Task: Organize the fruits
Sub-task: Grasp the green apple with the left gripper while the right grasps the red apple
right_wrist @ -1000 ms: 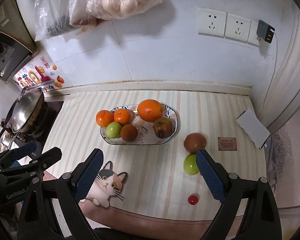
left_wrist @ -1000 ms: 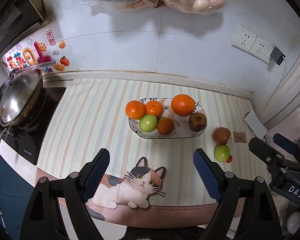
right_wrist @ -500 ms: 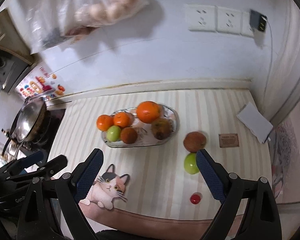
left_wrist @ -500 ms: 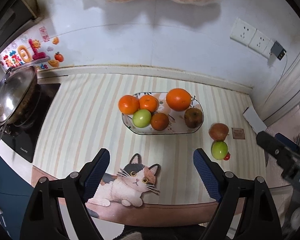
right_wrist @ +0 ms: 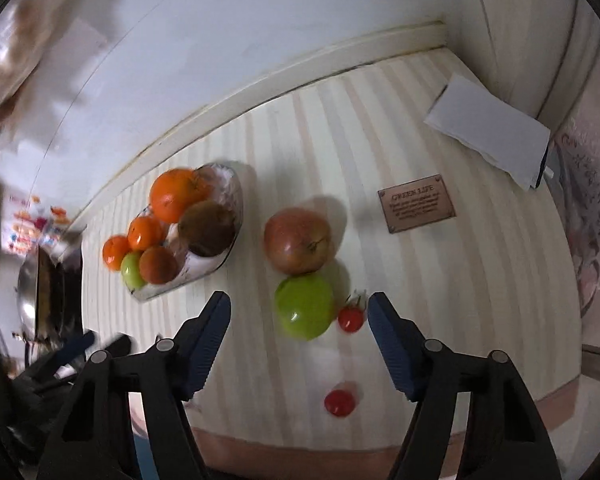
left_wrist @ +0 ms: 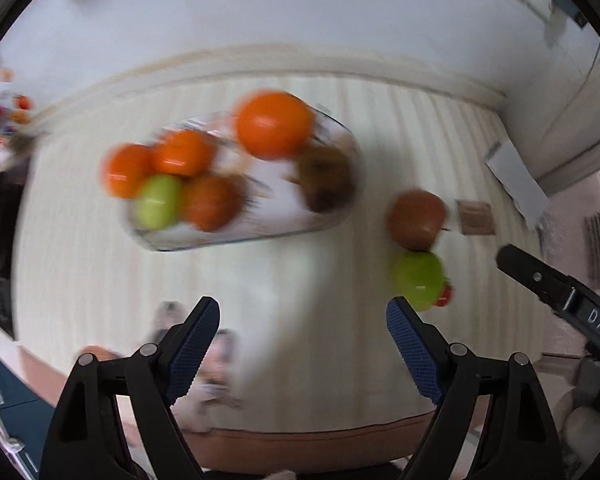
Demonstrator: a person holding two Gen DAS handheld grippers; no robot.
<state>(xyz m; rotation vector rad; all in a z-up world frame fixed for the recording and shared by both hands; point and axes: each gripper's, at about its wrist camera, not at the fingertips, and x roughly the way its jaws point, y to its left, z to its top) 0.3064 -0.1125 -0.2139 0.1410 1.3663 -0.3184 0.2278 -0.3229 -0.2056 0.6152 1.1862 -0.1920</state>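
A glass fruit plate (left_wrist: pixel 332 216) (right_wrist: pixel 230 240) on the striped counter holds several oranges, a green fruit and a brown one. To its right lie a red-brown apple (right_wrist: pixel 298 240) (left_wrist: pixel 416 218), a green apple (right_wrist: pixel 305 306) (left_wrist: pixel 418 280) and two cherry tomatoes (right_wrist: pixel 351 318) (right_wrist: pixel 339 402). My right gripper (right_wrist: pixel 298 314) hangs over the green apple; its jaws are closing, the apple and one tomato lie between them, and the pads are not touching. My left gripper (left_wrist: pixel 302 320) is open over bare counter in front of the plate, nothing between its fingers.
A white folded paper (right_wrist: pixel 488 128) and a small brown plaque (right_wrist: pixel 416 208) lie at the right. A wok and stove (right_wrist: pixel 44 280) stand at the left. The wall (right_wrist: pixel 260 20) rises behind the counter. The right tool's black body (left_wrist: pixel 556 300) shows at the left view's edge.
Both grippers have dropped toward the counter, so the fruit looks larger. The right gripper has rolled, swung over the green apple and narrowed its jaws. The left view is now blurred.
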